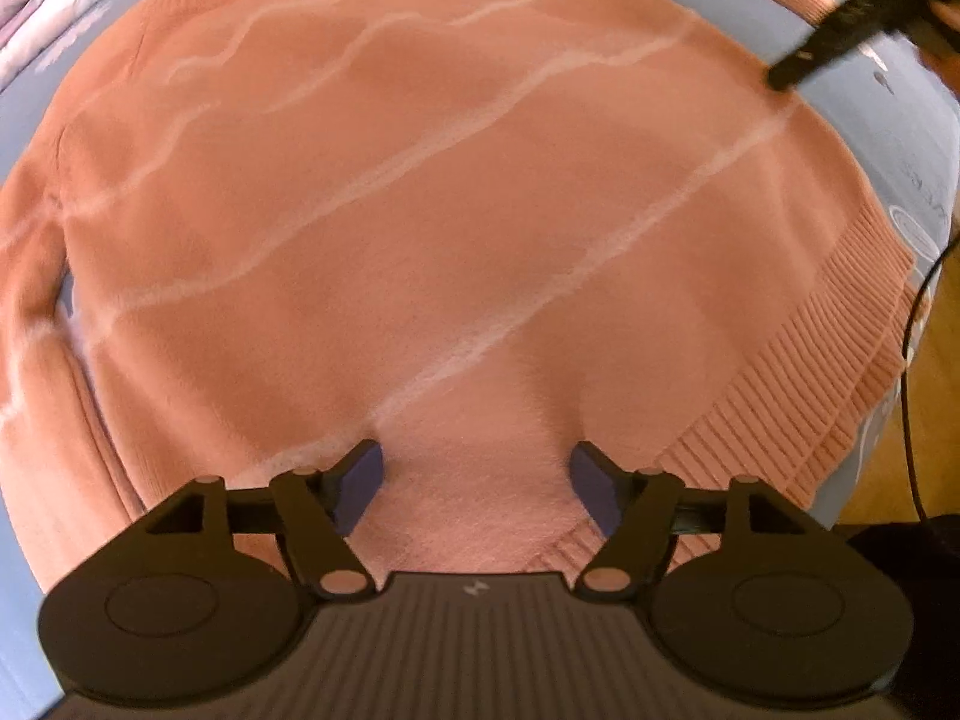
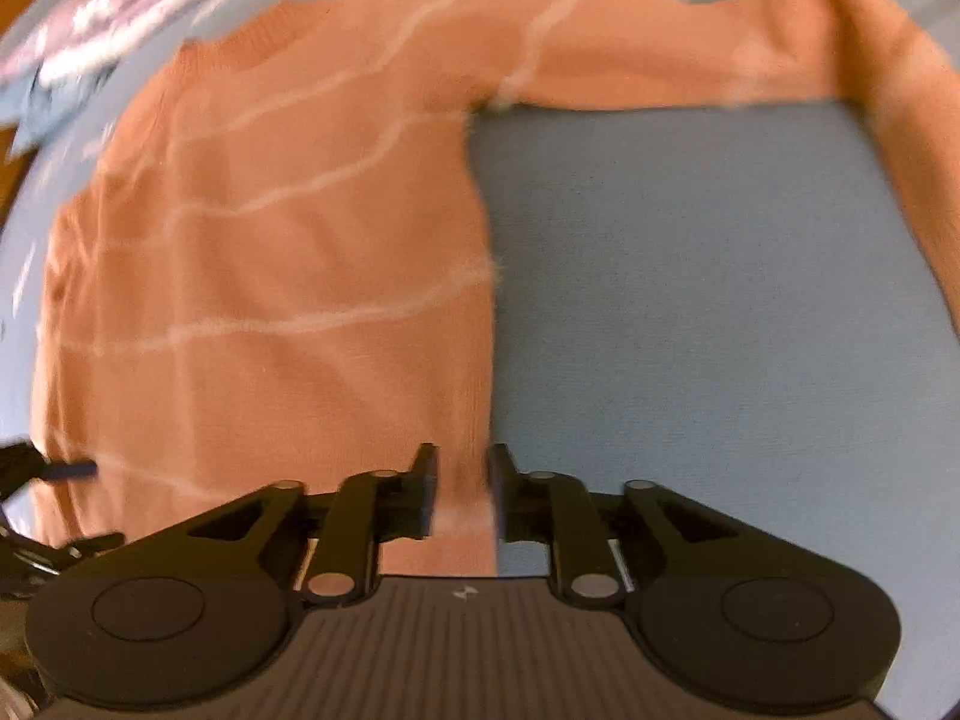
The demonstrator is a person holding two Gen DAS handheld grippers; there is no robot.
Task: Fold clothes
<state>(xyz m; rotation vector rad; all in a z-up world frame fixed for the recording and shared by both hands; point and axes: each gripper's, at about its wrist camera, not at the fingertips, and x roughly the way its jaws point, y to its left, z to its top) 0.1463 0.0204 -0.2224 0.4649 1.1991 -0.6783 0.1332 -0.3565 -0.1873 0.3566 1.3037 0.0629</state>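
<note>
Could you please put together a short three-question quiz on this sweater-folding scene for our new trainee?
1. True or false: the sweater lies spread on a blue sheet.
2. Which gripper has the wider gap, left gripper or right gripper?
3. Which sweater part runs out sideways in the right wrist view: A hem, B sleeve, C collar?

Key: 1 true. 2 left. 3 B.

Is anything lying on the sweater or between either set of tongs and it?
Nothing visible. The left tongs stand open right over the sweater near its ribbed hem; the right tongs straddle its side edge. Only the blue sheet lies beside it.
</note>
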